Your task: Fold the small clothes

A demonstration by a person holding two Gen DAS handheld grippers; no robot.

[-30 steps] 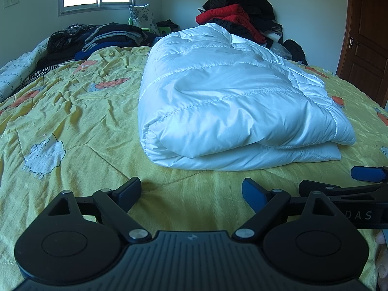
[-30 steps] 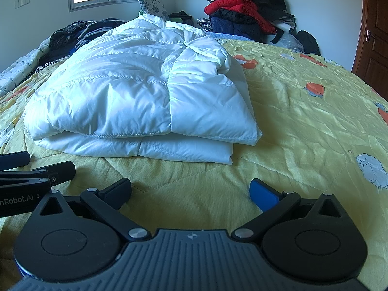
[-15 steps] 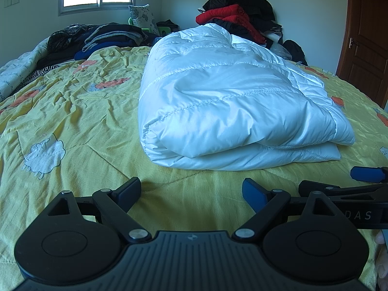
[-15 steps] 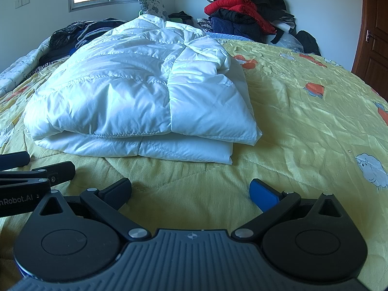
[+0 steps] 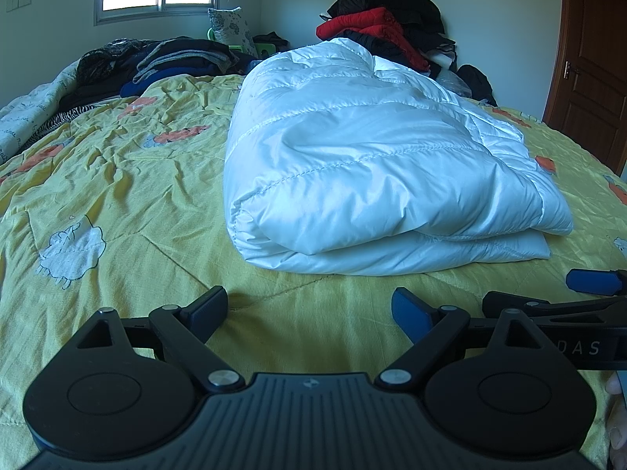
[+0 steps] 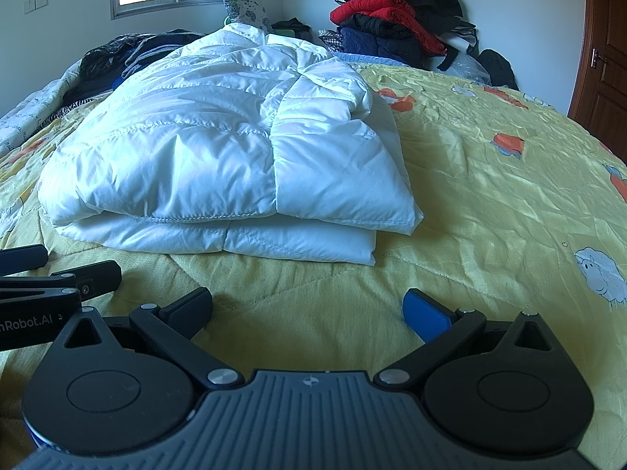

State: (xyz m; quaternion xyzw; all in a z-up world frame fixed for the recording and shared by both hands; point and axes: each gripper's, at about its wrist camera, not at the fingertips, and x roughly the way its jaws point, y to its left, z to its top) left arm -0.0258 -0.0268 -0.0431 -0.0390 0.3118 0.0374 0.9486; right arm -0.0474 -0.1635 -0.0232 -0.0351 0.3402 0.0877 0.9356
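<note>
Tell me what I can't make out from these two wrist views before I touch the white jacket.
- White jacket, both views: far end hidden behind its own bulk; sleeves and zipper tucked inside the fold.
- Left gripper and right gripper, both open: each body blocks the bedspread just below it.
- Person's hand, left wrist view: cut off by the right edge.
- Clothes pile, both views: single garments too tangled and small to tell apart.
</note>
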